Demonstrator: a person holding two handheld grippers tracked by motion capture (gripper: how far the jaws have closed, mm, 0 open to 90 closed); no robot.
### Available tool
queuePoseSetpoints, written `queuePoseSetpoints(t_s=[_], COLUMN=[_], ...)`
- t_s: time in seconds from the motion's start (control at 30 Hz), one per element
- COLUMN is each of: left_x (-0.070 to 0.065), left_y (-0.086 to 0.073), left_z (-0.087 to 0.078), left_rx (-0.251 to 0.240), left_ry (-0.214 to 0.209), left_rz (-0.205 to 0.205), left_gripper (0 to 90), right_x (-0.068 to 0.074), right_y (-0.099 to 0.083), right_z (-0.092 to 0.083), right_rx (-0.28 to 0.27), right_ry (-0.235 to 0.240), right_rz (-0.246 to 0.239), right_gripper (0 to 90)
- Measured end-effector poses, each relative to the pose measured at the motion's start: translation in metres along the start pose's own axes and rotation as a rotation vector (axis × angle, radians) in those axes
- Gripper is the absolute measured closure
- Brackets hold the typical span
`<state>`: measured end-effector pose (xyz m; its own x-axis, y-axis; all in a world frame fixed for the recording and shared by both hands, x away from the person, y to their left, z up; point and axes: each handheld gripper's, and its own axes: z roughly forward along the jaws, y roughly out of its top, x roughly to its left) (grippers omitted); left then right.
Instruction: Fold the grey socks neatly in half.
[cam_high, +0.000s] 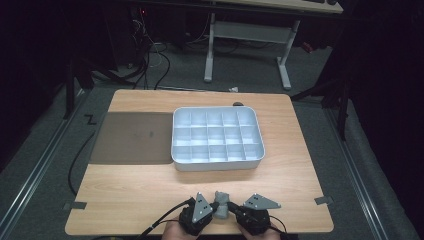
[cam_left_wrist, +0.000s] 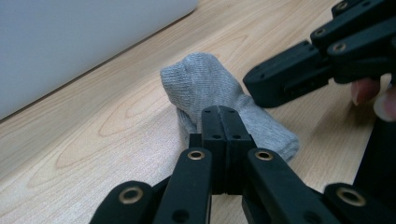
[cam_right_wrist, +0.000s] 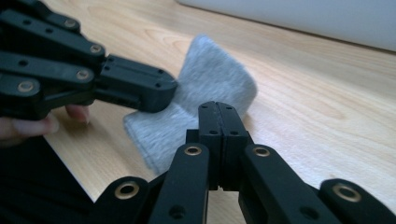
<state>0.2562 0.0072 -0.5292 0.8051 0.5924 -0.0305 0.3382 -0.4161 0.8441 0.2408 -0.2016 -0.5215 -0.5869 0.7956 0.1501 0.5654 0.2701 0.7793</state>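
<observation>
One grey sock (cam_high: 221, 204), two closed tongs, left tongs (cam_high: 210, 209), right tongs (cam_high: 234, 209)

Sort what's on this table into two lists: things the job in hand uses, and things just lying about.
In use:
- grey sock, at the near edge
- left tongs, shut, at the sock
- right tongs, shut, at the sock

Lying about:
- white divided tray, untouched by the tongs
- dark mat, left of the tray

Left gripper (cam_high: 212, 212) fingers (cam_left_wrist: 227, 122) pressed together, right gripper (cam_high: 235, 214) fingers (cam_right_wrist: 219, 122) likewise, tips angled toward each other
</observation>
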Motion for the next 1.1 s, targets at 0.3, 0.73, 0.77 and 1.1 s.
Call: queuePoseSetpoints(t_s=[0.3,0.73,0.77,1.1], left_x=[0.004,0.005,0.006,0.007], left_y=[0.002,0.002,0.002,-0.001], left_z=[0.006,0.008,0.007,0.003], left_rx=[-0.002,-0.009,-0.007,-0.005], left_ry=[0.003,0.005,0.002,0.002], left_rz=[-0.023,-0.021,-0.025,-0.029], left_gripper=[90.0,90.0,90.0,90.0], right_x=[-0.007,-0.023,-0.023,-0.024], right_y=[0.001,0.006,0.007,0.010], right_z=[0.013,-0.001,0.001,0.010], right_rx=[0.026,0.008,0.018,0.032], right_ry=[-0.017,0.039,0.048,0.150], right_rz=[0.028,0.149,0.160,0.256], right_gripper=[90.0,69.7,67.5,53.5])
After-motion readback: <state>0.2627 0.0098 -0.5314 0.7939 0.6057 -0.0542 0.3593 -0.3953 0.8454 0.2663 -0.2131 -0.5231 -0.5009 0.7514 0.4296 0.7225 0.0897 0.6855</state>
